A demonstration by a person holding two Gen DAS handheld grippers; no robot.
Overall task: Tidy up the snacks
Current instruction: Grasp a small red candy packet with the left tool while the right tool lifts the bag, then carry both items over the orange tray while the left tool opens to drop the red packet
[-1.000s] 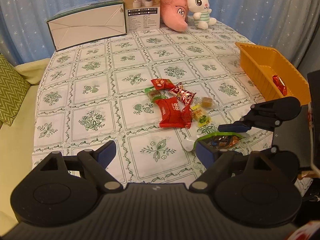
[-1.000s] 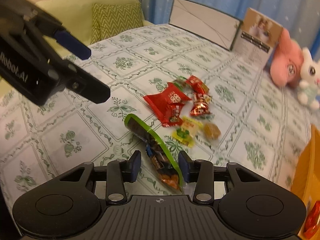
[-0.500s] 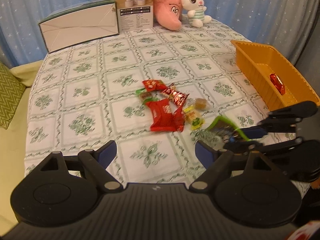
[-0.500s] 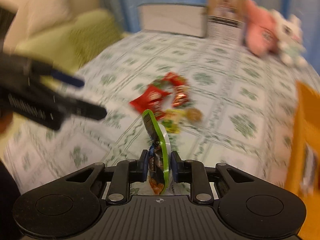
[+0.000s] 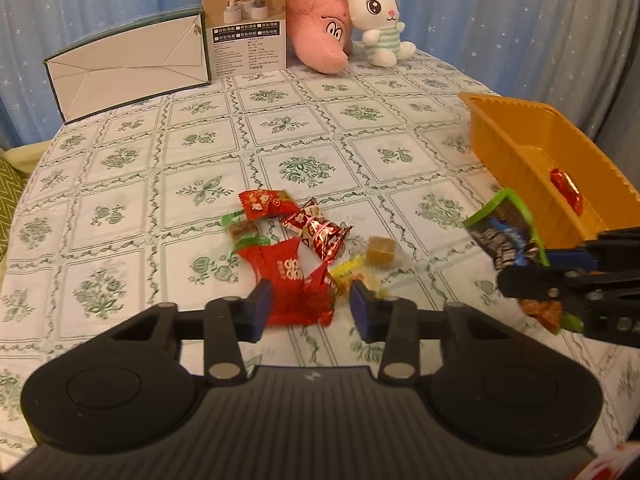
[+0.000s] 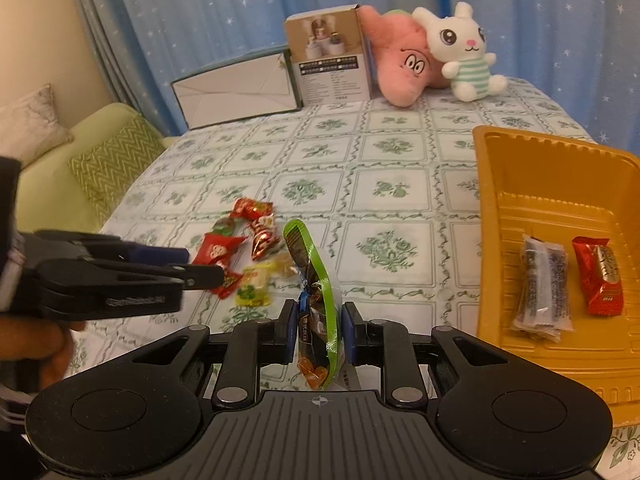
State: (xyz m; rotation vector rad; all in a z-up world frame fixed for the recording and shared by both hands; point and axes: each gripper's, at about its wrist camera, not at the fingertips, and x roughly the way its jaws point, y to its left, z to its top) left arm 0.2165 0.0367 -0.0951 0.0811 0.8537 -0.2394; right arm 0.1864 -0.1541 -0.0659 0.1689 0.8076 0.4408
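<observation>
While both tongs hang over the patterned tabletop (image 5: 120, 216), the stock reads:
Right tongs (image 6: 319, 330): clamped on a green-edged snack packet (image 6: 316, 300), which stands on edge between the blue pads and juts up and forward of them.
Left tongs (image 5: 306, 308): jaws closing, the pads not yet pressing anything; a red snack packet (image 5: 296, 284) lies on the cloth between them.
Snack pile: just ahead of the left tongs; besides the red packet, a red-and-silver twisted candy (image 5: 320, 230), a red flowered sachet (image 5: 266, 204), a green-ended brown sweet (image 5: 244, 230), a clear-wrapped brown cube (image 5: 382, 250) and a yellow sachet (image 6: 252, 290).
Orange tray (image 6: 492, 200): on the tabletop, right of the right tongs and near them; well right of the left tongs.
Tray contents: one dark seeded bar in clear wrap (image 6: 544, 288) and one red wrapped bar (image 6: 600, 280), side by side on the tray floor.
Far edge, beyond both tongs: a long white carton (image 5: 128, 68) on its side, an upright printed box (image 5: 246, 24), a pink plush (image 5: 320, 44) and a white rabbit plush (image 5: 378, 20).
Person: fingers (image 6: 48, 348) of one hand visible under the left tongs in the right wrist view.
</observation>
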